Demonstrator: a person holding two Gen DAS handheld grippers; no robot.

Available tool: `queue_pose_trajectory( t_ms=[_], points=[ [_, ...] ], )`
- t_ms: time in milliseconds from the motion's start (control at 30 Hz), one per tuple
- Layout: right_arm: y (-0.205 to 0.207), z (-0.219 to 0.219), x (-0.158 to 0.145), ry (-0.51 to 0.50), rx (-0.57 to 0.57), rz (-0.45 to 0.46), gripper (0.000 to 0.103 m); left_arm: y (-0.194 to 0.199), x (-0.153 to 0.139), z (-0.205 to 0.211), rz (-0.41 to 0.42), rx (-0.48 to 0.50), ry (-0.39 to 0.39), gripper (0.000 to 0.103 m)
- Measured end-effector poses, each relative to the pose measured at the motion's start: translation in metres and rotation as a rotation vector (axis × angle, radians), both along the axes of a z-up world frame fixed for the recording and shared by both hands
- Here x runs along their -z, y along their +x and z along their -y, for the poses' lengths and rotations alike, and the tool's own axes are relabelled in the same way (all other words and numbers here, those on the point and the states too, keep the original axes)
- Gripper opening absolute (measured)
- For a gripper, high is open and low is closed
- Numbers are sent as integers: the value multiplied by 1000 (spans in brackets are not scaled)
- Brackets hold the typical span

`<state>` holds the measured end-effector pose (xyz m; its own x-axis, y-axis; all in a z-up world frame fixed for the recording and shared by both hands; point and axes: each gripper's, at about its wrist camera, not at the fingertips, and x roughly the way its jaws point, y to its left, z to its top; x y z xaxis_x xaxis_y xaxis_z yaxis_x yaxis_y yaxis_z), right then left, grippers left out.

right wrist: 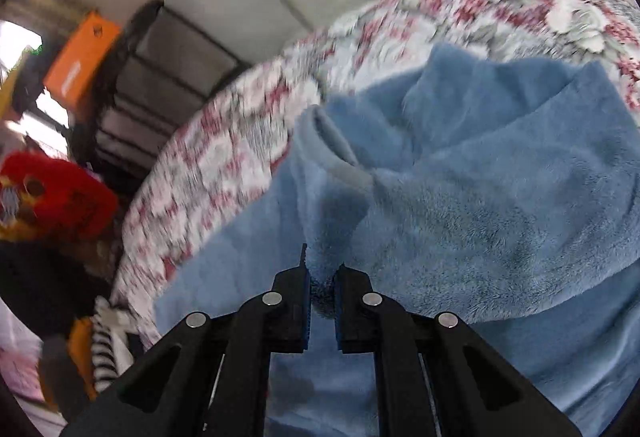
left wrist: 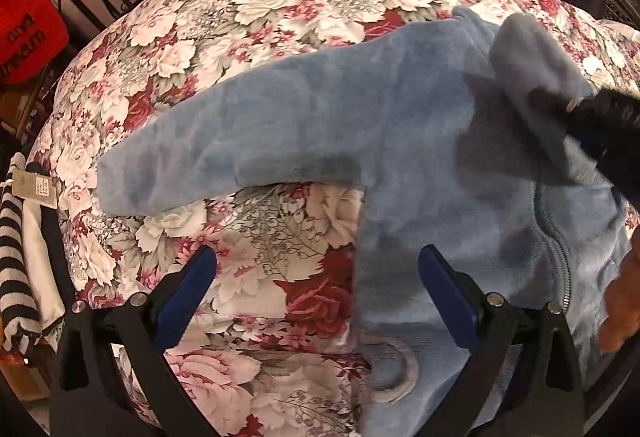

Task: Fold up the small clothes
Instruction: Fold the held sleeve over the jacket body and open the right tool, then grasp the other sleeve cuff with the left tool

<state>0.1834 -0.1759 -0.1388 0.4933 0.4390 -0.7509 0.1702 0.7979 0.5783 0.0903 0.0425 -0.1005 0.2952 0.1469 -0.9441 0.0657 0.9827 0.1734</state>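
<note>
Your right gripper [right wrist: 322,287] clamps blue fleece sleeve [right wrist: 332,197]; left gripper [left wrist: 318,293] gapes empty. Risk: thin pinch slips mid-fold, sleeve drops crooked.

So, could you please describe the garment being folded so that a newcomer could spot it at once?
Look at the floral cloth covering the surface. On it lies a fluffy blue garment with a front zip, one sleeve stretched out flat. Unlike the striped clothes off the edge, it is plain blue, and the right gripper pinches it.
</note>
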Motion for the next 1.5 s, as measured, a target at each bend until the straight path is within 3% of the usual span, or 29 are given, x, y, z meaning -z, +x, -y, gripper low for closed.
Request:
queue_pose_trajectory(
  t_ms=[33,100,167,300,367,433,533,600,667,733,767,800,833,867,900,967,1067,1100,1133,1200,1233,1267,1367,1400,1500],
  points=[
    [3,-10,10,-17,-44,-51,17,1,1,-2,-3,-5,2,98],
    [6,-19,30,-62,-96,-143,40,5,4,-4,-14,-21,1,98],
    [1,-25,47,-93,-139,-187,44,10,5,-6,-28,-42,-16,98],
    [-12,-19,26,-76,-196,-128,50,30,3,-3,-61,-88,-111,98],
    [-19,-4,6,-50,-179,-70,60,40,2,1,-69,-108,-157,98],
    [-24,20,-13,-40,-134,5,62,52,1,14,-59,-112,-196,98],
    [-29,74,-22,-82,-1,73,62,64,0,41,-24,-63,-183,98],
    [-27,115,-9,-89,112,56,60,70,3,66,-3,10,-161,98],
    [-19,146,7,-40,195,5,45,76,15,88,-2,82,-124,98],
    [-15,168,23,33,249,-19,44,79,35,102,-36,128,-58,98],
    [-14,177,36,50,282,-66,38,81,47,107,-71,142,-15,98],
    [-13,181,47,55,297,-114,32,82,76,112,-164,168,75,99],
    [-12,184,61,71,301,-154,20,83,93,111,-210,174,69,99],
    [-11,187,72,72,303,-181,9,84,97,106,-206,146,26,99],
    [-11,189,75,70,310,-192,6,86,97,101,-213,116,-9,99],
    [-13,192,65,97,349,-174,13,91,88,98,-224,94,-34,99],
    [2,184,33,20,299,-36,17,90,60,100,-105,110,-59,98],
    [6,182,29,-11,294,-18,24,91,55,103,-79,131,-64,98],
    [12,183,33,-19,304,-25,39,92,58,104,-88,139,-56,98],
    [14,189,60,30,349,-119,38,95,80,104,-179,131,2,99],
    [14,190,68,47,360,-136,32,96,95,101,-243,115,5,99],
    [13,192,73,35,361,-139,26,97,98,95,-248,82,-41,99],
    [5,187,47,28,344,-117,30,101,78,89,-217,49,-86,98],
    [1,185,40,49,332,-96,30,100,62,89,-163,50,-118,98],
    [-16,170,21,48,252,-66,43,94,44,95,-118,96,-173,98]
  ],
)
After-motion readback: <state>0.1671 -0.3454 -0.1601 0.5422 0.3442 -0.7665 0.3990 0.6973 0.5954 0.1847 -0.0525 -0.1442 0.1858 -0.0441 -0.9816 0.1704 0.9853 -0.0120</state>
